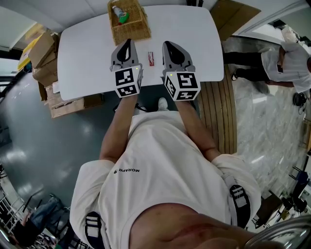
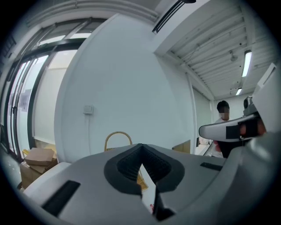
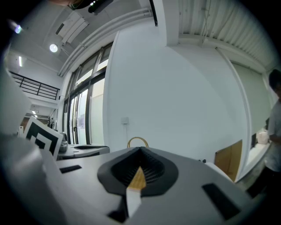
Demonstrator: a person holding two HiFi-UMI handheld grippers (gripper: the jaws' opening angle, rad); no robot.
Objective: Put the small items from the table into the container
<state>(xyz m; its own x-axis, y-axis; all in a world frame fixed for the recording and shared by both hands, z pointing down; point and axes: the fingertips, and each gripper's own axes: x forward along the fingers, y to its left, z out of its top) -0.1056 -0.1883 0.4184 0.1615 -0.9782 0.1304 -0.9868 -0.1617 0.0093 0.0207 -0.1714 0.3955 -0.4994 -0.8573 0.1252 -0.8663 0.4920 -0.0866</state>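
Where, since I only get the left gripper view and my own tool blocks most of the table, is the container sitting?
Observer: The wicker basket stands at the far edge of the white table, just ahead of the left tool.
Operator: Is anything inside it?
Observer: Yes, a small bottle-like item with a green end lies in it.
Operator: What is out on the table?
Observer: One small red item lies on the tabletop between the left tool and the right tool.
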